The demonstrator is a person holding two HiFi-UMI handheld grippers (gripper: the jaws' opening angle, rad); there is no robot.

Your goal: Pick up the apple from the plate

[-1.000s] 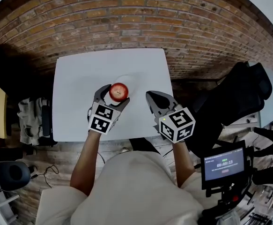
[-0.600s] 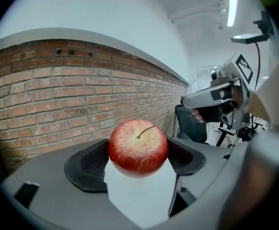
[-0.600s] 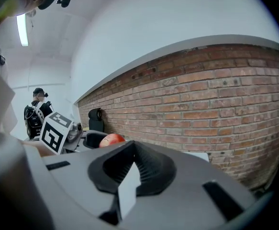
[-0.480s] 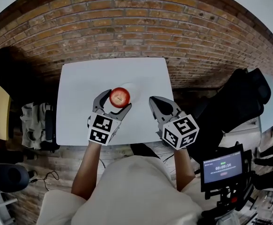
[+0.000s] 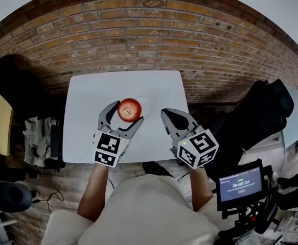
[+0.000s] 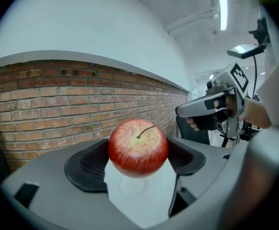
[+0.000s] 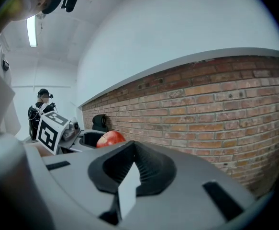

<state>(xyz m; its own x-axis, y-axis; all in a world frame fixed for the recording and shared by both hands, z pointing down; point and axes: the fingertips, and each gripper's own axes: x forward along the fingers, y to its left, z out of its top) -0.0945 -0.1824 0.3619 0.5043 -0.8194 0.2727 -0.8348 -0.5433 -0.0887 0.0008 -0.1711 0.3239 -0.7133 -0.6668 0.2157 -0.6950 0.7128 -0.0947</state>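
Red apple (image 6: 138, 147), stem up, between left gripper (image 5: 124, 115) jaws, above white plate (image 5: 147, 105).

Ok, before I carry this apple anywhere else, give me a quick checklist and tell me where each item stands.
1. Apple between the left gripper jaws: ok, a jaw presses each side.
2. Apple off the plate: ok, the plate shows below it in the left gripper view.
3. Stem pointing up: ok.
4. Right gripper out of the way: ok, shut, empty, off to the side over the table.
5. Grip firm enough to travel: cannot tell.
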